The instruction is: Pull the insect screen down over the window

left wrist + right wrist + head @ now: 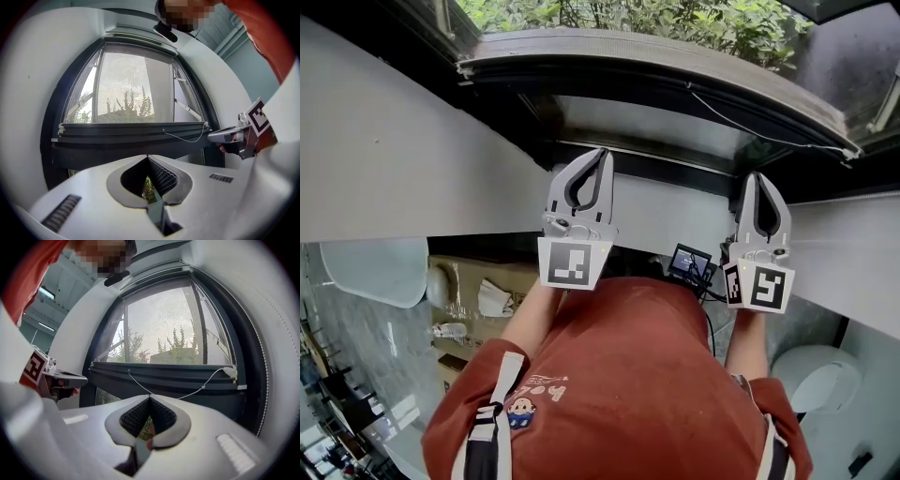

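Left tongs (602, 155), right tongs (758, 176): level, closed.

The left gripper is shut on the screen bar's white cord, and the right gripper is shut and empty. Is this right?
No: the left gripper is shut on nothing; the left gripper view shows the white cord on the screen bar, beyond its jaws. The right gripper is shut, empty.

White walls (384, 141) flank a dark-framed window (136, 86), with daylight and green foliage (675, 19) outside. Far below lie a grey marbled floor (356, 347) and a cardboard box (464, 272).
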Available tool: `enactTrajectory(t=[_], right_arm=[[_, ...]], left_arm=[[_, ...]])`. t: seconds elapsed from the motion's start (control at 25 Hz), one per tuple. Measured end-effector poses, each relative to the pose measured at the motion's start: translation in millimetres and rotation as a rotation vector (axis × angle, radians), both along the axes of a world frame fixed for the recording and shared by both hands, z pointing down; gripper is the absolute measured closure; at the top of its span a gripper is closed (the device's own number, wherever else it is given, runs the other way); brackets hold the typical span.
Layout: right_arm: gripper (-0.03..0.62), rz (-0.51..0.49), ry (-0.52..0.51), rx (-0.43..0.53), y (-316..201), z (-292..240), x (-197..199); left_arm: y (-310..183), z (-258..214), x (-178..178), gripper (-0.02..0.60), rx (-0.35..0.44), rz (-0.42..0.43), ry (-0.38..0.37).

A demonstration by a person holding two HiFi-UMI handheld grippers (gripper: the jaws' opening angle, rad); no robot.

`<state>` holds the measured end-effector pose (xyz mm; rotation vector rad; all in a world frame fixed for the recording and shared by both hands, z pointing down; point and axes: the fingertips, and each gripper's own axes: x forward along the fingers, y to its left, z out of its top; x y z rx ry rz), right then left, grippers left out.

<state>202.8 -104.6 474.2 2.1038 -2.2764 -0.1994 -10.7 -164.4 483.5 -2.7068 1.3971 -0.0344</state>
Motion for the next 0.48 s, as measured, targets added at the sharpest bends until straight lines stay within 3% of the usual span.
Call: enactTrajectory(t=[0.48], right_arm=[[0.585,-0.003,0.016,-0.011,-0.6,2.5,-0.2]], left_arm=[[-0.8,1.2,-0.8,0.577,0.000,-0.007,-0.004]])
